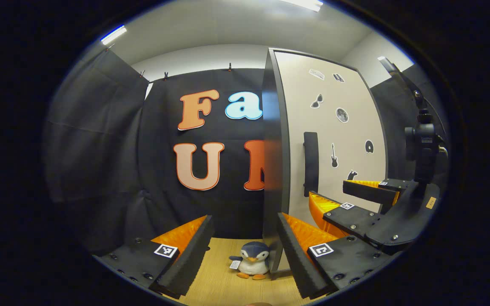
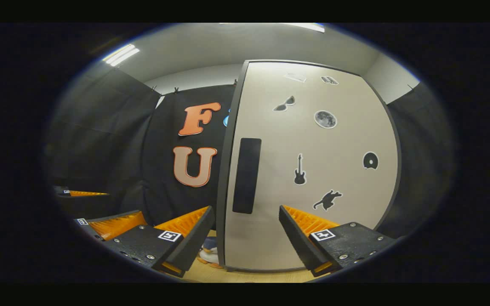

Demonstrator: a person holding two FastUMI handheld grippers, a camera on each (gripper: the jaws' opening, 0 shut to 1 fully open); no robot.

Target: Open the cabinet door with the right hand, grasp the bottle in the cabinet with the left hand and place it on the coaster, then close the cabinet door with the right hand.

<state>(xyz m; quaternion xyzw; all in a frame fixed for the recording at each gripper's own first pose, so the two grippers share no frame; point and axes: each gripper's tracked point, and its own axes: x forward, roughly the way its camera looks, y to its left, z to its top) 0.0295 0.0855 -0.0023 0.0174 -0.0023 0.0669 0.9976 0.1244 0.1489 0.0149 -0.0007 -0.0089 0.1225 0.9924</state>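
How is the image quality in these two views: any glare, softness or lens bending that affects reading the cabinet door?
Left gripper view: sharp, ceiling light blown out, cabinet door edges bowed by the fisheye, penguin toy crisp. Right gripper view: noticeably softer, stickers slightly fuzzy, door handle evenly lit without glare, door outline curved.

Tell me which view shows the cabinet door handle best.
The right gripper view: the handle faces the camera nearly head-on, whole and unblocked, on the closed cabinet door, between the open right gripper's fingers. In the left gripper view the handle appears narrower, seen at an angle, its lower end near the right gripper.
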